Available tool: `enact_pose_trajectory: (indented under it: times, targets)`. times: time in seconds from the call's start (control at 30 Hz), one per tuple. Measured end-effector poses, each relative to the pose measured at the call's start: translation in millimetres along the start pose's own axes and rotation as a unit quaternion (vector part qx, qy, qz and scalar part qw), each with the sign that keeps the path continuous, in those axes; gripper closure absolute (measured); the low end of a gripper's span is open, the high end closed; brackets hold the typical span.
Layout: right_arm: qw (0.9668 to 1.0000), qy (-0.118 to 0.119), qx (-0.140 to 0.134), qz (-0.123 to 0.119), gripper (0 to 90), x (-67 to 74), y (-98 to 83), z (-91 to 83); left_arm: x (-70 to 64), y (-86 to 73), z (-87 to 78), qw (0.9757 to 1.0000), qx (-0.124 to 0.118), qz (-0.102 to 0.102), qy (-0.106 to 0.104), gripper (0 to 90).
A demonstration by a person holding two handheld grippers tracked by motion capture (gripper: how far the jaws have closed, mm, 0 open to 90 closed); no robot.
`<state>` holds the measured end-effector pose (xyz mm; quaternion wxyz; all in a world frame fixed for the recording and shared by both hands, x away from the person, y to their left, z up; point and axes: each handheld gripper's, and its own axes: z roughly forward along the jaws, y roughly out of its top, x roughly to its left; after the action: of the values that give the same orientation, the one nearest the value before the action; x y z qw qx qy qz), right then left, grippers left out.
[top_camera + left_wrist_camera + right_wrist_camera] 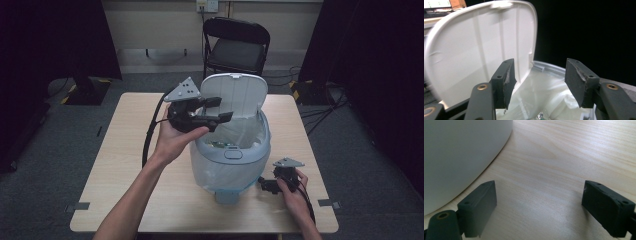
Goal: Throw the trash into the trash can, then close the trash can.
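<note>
A pale blue-white pedal bin [231, 167] stands mid-table with its white lid [241, 95] raised upright. A clear liner bag [544, 93] lines the inside, with some scraps at the bottom. My left gripper [222, 109] hovers at the bin's mouth, pointing right across the rim in front of the lid [479, 50]. In its own view the left gripper [540, 82] is open with nothing between the jaws. My right gripper [262, 184] rests low by the bin's right base. That gripper [539, 205] is open over bare wood, with the bin wall [456, 152] just left of it.
The light wooden table [125, 150] has bare room left of the bin. A grey foot pedal [226, 196] juts from the bin's front toward the near edge. A black folding chair [235, 45] stands behind the table. Dark curtains flank both sides.
</note>
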<state>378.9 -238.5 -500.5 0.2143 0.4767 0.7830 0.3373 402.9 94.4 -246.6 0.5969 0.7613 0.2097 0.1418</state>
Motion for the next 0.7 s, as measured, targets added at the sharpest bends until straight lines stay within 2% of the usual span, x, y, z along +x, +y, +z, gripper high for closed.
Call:
enact_pose_trajectory:
  times: [0.03,0.07,0.1,0.3,0.43,0.53,0.57,0.7]
  targets:
    - [1.0000,0.000,0.000,0.000,11.4,0.0,0.0,0.0,4.4,-2.6,-1.6,1.0000,-0.001,-0.005,0.003,41.7]
    - [1.0000,-0.001,-0.001,-0.002,11.4,-0.3,0.0,0.1,8.5,-4.2,-4.0,1.0000,-0.002,-0.002,0.008,41.7]
    - [1.0000,0.000,0.000,0.000,11.4,0.0,0.0,0.0,10.7,-6.0,-6.1,0.9998,-0.008,-0.014,0.010,41.7]
    - [1.0000,-0.001,0.000,0.000,11.4,0.0,0.0,0.0,26.7,-10.3,-26.9,0.9986,-0.017,-0.020,0.045,39.5]
    - [1.0000,0.000,0.000,-0.001,11.4,0.0,-0.1,0.0,36.3,-14.0,-36.6,0.9979,-0.017,-0.031,0.054,39.3]
    - [1.0000,0.000,0.000,0.001,11.4,0.1,0.0,0.0,46.5,-17.9,-41.7,0.9968,-0.022,-0.041,0.064,37.3]
    - [1.0000,0.000,0.000,0.000,11.4,0.1,0.0,0.0,50.8,-18.7,-42.5,0.9957,-0.027,-0.050,0.073,37.0]
    - [1.0000,0.000,0.000,0.000,11.4,0.1,0.0,0.0,64.8,-18.3,-44.9,0.9934,-0.025,-0.057,0.097,33.0]
